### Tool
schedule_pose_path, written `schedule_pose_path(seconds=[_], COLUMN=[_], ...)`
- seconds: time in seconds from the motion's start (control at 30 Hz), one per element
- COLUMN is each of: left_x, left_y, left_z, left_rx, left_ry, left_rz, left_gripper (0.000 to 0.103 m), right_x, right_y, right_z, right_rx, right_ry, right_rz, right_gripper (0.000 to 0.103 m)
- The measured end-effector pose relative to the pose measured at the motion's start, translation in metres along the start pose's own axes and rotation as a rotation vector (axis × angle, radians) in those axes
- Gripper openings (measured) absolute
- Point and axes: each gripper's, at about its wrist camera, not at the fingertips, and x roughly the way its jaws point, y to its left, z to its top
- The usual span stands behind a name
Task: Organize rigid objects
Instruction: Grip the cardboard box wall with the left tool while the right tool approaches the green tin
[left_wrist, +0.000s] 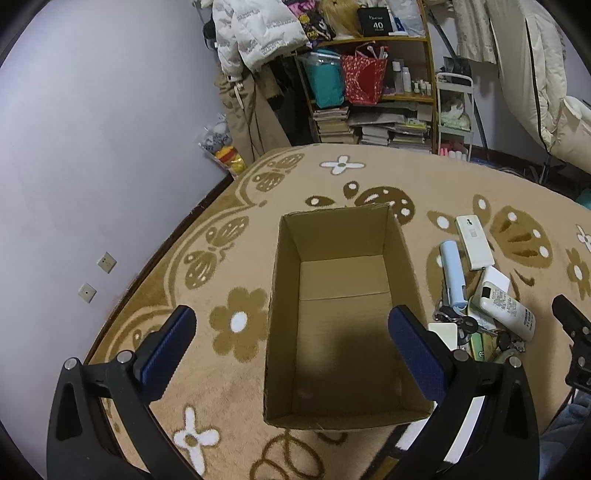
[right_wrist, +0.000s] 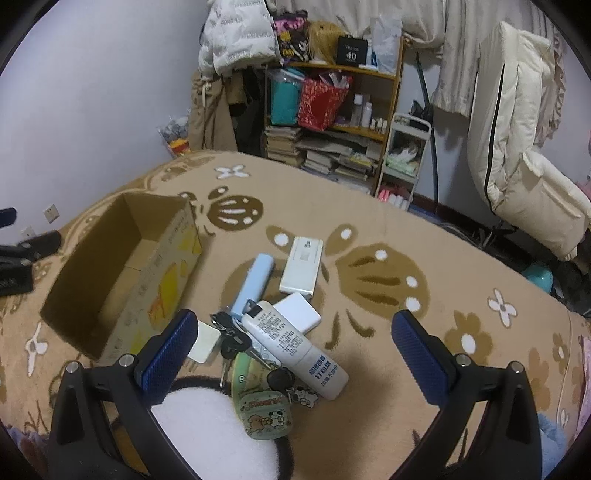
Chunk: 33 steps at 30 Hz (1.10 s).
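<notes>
An empty open cardboard box (left_wrist: 343, 291) (right_wrist: 122, 269) stands on the patterned rug. My left gripper (left_wrist: 291, 332) hovers open above its near end, nothing between the fingers. To the box's right lies a pile: a white remote (right_wrist: 295, 343) (left_wrist: 506, 302), a light blue tube (right_wrist: 253, 284) (left_wrist: 453, 275), a flat white device (right_wrist: 303, 264) (left_wrist: 474, 242), a white block (right_wrist: 301, 312), keys (right_wrist: 231, 332) (left_wrist: 465, 323), a white plug (right_wrist: 205, 341) and a green tin (right_wrist: 264, 411). My right gripper (right_wrist: 293, 343) is open above the pile, astride the remote.
The beige rug (left_wrist: 332, 177) with brown flowers covers the floor. A cluttered shelf with books and bags (left_wrist: 369, 81) stands at the back beside a white cart (left_wrist: 454, 110). A white wall (left_wrist: 92, 147) runs on the left. Something white and fluffy (right_wrist: 207, 428) lies under my right gripper.
</notes>
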Motion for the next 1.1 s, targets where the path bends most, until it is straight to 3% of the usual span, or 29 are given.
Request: schedule_pose_path(seconds=[0.13, 0.7, 0.83, 0.9, 1.03, 1.1], left_x=[0.015, 0.095, 0.103, 0.107, 0.115, 0.118], left_y=[0.008, 0.031, 0.027, 0.027, 0.026, 0.025], left_z=[0.000, -0.026, -0.030, -0.032, -0.037, -0.040], left_rx=[0.015, -0.083, -0.072, -0.077, -0.074, -0.081], left_ry=[0.027, 0.239, 0.265, 0.281, 0.302, 0.321], left_rz=[-0.003, -0.050, -0.037, -0.040, -0.038, -0.055], left_gripper=[0.103, 0.101, 0.090, 0.078, 0.073, 0.058], right_x=[0.015, 0.055, 0.064, 0.069, 0.077, 0.080], right_y=[0.002, 0.021, 0.020, 0.017, 0.015, 0.015], right_z=[0.003, -0.009, -0.017, -0.022, -0.031, -0.033], right_rx=[0.005, -0.054, -0.053, -0.038, -0.018, -0.025], right_ry=[0.033, 0.172, 0.236, 0.274, 0.338, 0.356], right_rz=[-0.003, -0.006, -0.001, 0.011, 0.029, 0.027], right_gripper=[0.103, 0.103, 0.103, 0.103, 0.103, 0.103])
